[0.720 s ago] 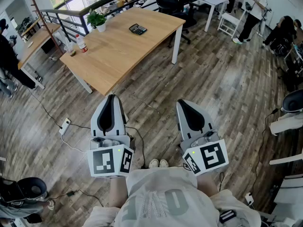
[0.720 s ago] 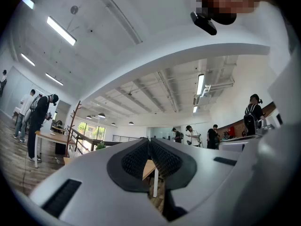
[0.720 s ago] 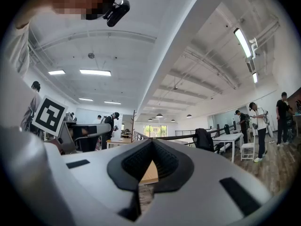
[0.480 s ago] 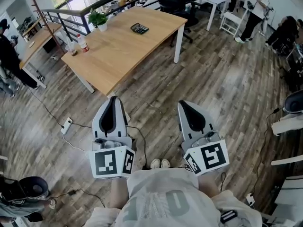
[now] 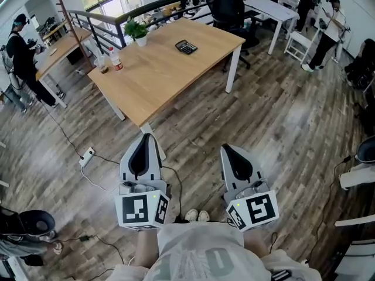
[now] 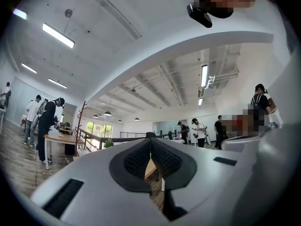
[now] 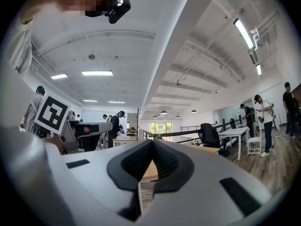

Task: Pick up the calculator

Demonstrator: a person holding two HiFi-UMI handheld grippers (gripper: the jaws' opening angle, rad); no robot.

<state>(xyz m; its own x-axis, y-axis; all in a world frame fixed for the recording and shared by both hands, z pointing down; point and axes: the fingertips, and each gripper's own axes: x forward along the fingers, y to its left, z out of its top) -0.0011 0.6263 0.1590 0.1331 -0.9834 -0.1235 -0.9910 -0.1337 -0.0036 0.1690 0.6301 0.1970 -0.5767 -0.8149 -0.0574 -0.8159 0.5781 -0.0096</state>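
The black calculator (image 5: 186,47) lies on the far part of a long wooden table (image 5: 158,75), well ahead of both grippers. My left gripper (image 5: 145,136) and right gripper (image 5: 226,148) are held side by side over the wood floor, short of the table's near corner. Both point forward at about level. In the left gripper view the left gripper's (image 6: 150,141) dark ribbed pads meet at the tip with nothing between them. The right gripper's (image 7: 152,142) pads are shut the same way in the right gripper view. The calculator shows in neither gripper view.
On the table's left end stand a potted plant (image 5: 136,30), a bottle (image 5: 116,58) and a cup (image 5: 103,64). A black office chair (image 5: 227,4) and a white table (image 5: 272,7) stand behind. A power strip (image 5: 88,155) and cables lie on the floor. People stand at both sides.
The table and calculator have shifted right and down in the head view, so they appear a little nearer. Both grippers sit slightly lower in the view and stay shut.
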